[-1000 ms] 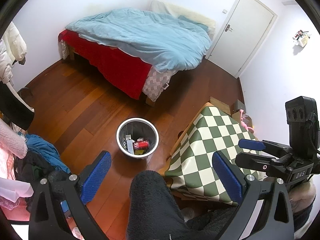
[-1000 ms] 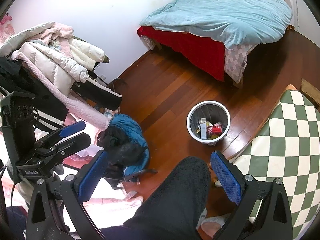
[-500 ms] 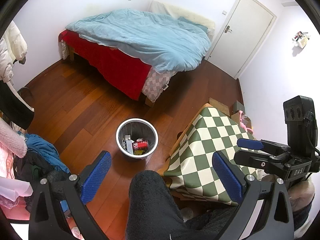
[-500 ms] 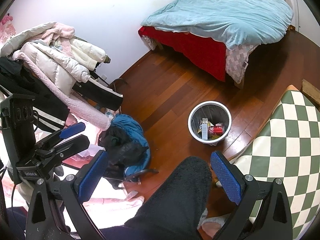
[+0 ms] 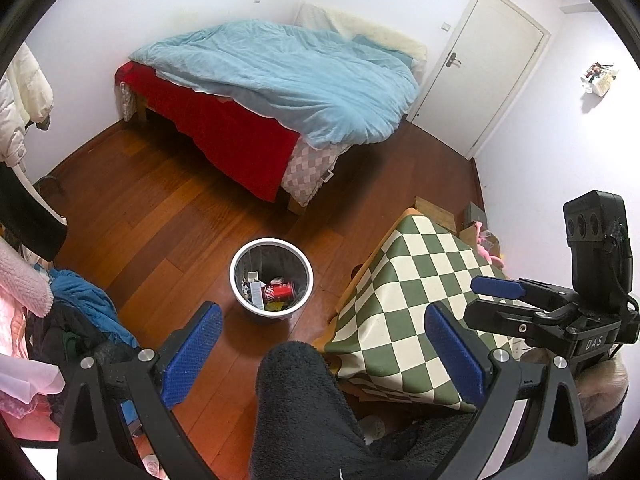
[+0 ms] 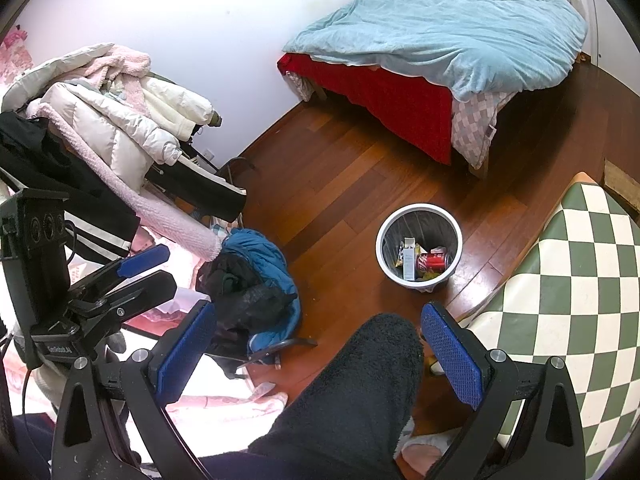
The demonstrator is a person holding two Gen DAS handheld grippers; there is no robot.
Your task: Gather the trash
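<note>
- Both tongs, left (image 5: 320, 356) & right (image 6: 316, 354), spread apart, holding nothing.
- Bin (image 5: 271, 280) w/ can (image 5: 279, 291) sits ahead of the tips, on floor.
- Risk, I reckon: my knee (image 6: 360, 380) between the tips could block a reach down.

one bin (image 5: 271, 280), one red can (image 5: 279, 291), one bed (image 5: 276, 92), one checked table (image 5: 420, 304), one door (image 5: 496, 64)

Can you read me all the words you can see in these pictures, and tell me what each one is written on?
"DAS": white letters on the black body of the right gripper, seen from the left wrist camera.
Red can in the trash bin: white script logo, too blurred to read.
White carton in the bin: print too small to read.
Left gripper body label in the right wrist view: blurred, unreadable.
</note>
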